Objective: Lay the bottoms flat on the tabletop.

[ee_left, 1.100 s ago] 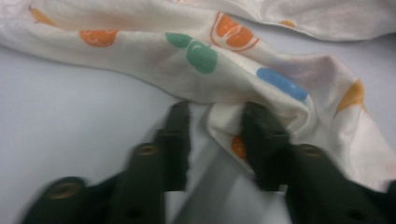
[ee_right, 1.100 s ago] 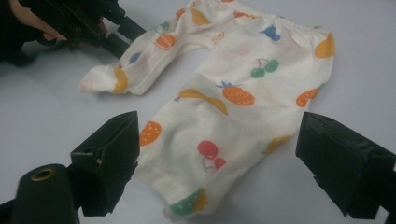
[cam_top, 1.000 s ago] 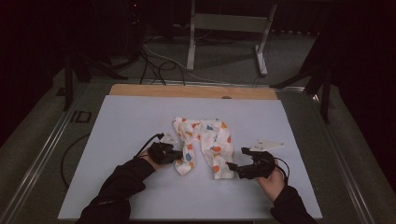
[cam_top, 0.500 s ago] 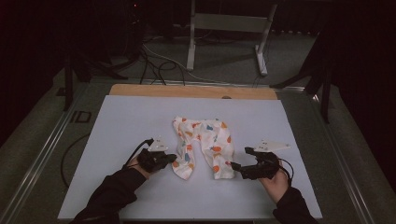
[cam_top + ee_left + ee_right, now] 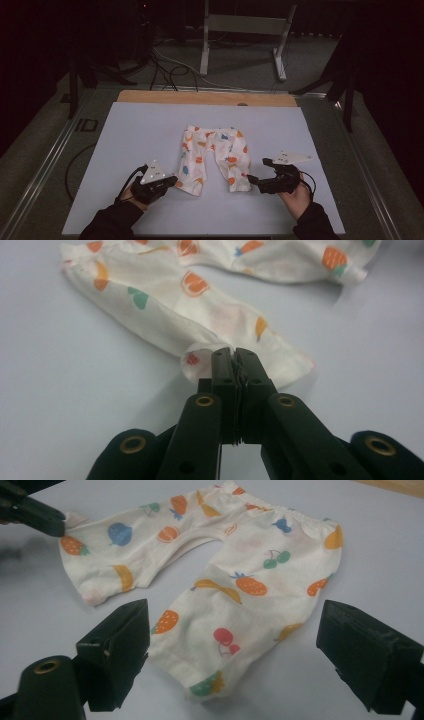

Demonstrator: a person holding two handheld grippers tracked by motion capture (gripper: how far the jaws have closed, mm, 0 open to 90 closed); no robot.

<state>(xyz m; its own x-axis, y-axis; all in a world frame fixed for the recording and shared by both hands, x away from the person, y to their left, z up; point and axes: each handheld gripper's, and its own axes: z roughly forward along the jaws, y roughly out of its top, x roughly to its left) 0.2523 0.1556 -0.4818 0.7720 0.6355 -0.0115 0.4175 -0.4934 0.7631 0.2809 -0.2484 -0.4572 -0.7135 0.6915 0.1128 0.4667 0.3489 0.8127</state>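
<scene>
While spread flat at frame centre in the high view, the small printed trousers (image 5: 212, 157) lie on the white table (image 5: 125, 145), legs toward the bottom.

Left gripper view: left gripper (image 5: 234, 357) pressed together, pinching a leg hem.

Right gripper view: right gripper (image 5: 235, 645) spread wide, straddling the other leg's cuff. Judged thin, limp, light; best taken at hems or waistband.

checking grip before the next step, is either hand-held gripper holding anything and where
The left hand-held gripper pinches the pants at one leg's hem. The right hand-held gripper is open, holding nothing.
</scene>
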